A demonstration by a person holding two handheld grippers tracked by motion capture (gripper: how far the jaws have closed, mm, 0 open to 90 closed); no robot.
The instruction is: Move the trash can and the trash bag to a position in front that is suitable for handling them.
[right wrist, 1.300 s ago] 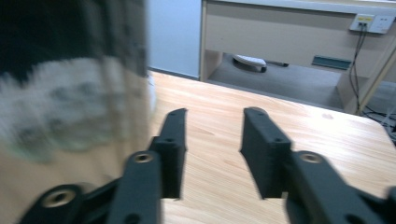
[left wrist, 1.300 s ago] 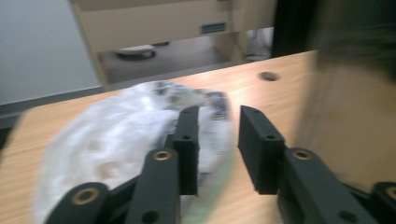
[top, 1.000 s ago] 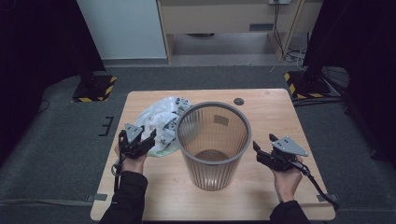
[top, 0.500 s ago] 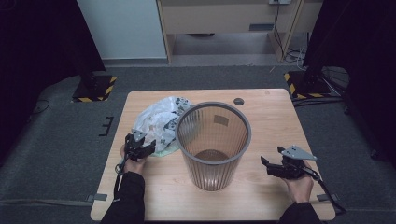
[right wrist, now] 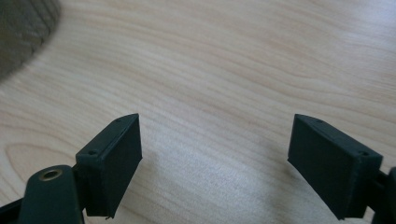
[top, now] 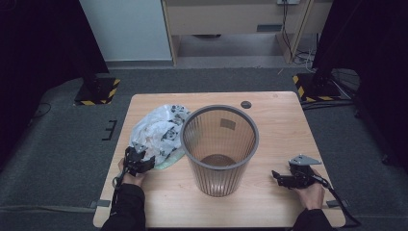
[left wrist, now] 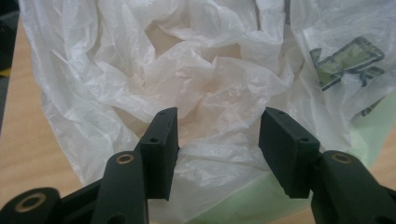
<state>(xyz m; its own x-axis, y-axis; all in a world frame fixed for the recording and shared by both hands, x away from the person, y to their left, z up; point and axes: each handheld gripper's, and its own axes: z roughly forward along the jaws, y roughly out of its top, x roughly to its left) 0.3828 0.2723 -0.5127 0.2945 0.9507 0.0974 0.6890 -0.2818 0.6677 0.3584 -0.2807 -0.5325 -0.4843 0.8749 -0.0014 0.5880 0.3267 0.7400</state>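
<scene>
A crumpled white plastic bag [top: 156, 132] with dark print and a green edge lies on the wooden table [top: 279, 120], left of a tall grey ribbed waste basket [top: 219, 168] that stands upright at the middle. My left gripper [top: 142, 160] sits low at the bag's near edge. In the left gripper view the bag [left wrist: 205, 79] bunches up between and behind the jaws of the left gripper [left wrist: 217, 149]. They have just been closing but stand apart without pinching it. My right gripper [top: 275, 175] is low over bare wood right of the basket. The jaws of the right gripper [right wrist: 215, 158] have just been opening, with nothing between them.
A small black disc [top: 246, 104] lies on the table behind the basket. The basket's base [right wrist: 23, 32] shows at the upper left of the right gripper view. Dark stands with yellow-black striped feet [top: 98, 91] are on the floor beyond the table.
Both hands have sunk toward the tabletop. The left gripper came down to the bag's near edge. The right gripper dropped and shifted toward the table's near right part.
</scene>
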